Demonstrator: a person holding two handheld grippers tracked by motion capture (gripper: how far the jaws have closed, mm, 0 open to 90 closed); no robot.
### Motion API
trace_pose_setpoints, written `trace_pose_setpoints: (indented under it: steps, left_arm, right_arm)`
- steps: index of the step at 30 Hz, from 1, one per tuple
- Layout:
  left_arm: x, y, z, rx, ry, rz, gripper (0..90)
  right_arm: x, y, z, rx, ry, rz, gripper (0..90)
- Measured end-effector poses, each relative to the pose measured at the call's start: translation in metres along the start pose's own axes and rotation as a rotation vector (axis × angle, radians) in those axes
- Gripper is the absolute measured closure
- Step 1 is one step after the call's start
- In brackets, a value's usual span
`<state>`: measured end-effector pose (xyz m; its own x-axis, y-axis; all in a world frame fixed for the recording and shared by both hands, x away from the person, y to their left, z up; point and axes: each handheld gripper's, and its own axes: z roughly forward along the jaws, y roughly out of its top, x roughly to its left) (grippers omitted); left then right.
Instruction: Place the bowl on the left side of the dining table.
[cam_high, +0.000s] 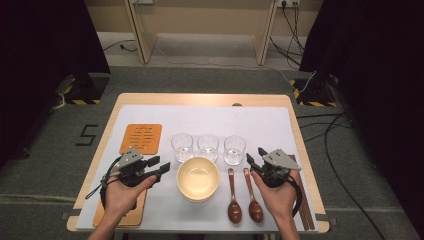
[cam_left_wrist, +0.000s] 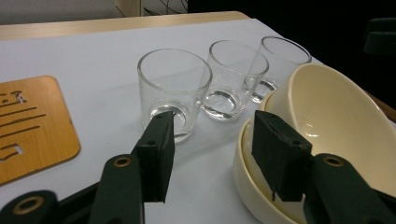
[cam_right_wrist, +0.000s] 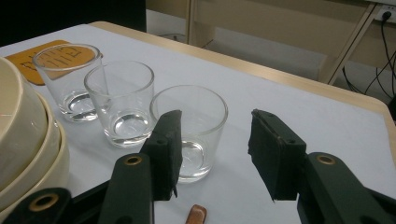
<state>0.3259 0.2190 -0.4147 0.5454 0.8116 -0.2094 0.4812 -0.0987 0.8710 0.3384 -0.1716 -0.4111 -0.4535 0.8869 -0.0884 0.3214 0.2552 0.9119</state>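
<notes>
Right between the two tools sits a stack of cream-coloured ceramic bowls (cam_high: 198, 178), one nested in another, near the front-middle of the white-covered wooden surface (cam_high: 260, 120). The left tool (cam_high: 159, 166) is just beside the stack's left rim. In the left gripper view its jaws stand spread, one black pad hanging over the rim of the stack (cam_left_wrist: 327, 126) and the other out over the white cover, but whether any pad touches the rim I can't tell. Nothing is pinched.

Behind the bowls there's a row of three short clear drinking glasses, all upright and close together: the left glass (cam_high: 182, 146), the middle glass (cam_high: 208, 146) and the right glass (cam_high: 234, 149). The right tool (cam_high: 255, 156) sits just to the right of that last one, jaws spread too, gripping nothing; in the right gripper view the right glass (cam_right_wrist: 189, 130) shows behind its left jaw.

Just right of the bowls lie two dark brown wooden spoons (cam_high: 244, 200) side by side, bowl ends toward the person. Over on the left is an orange wooden trivet with cut-out slots (cam_high: 141, 138), lying flat behind the left hand (cam_high: 125, 192). The right hand (cam_high: 277, 195) rests near the right edge.
</notes>
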Motion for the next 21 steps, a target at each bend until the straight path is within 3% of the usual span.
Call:
trace_pose_setpoints:
  steps: [21]
  left_arm:
    - [-0.029,0.007,0.005,-0.031,-0.047,0.037,53.7]
  right_arm:
    - [0.001,0.000,0.001,0.002,0.002,0.001,54.4]
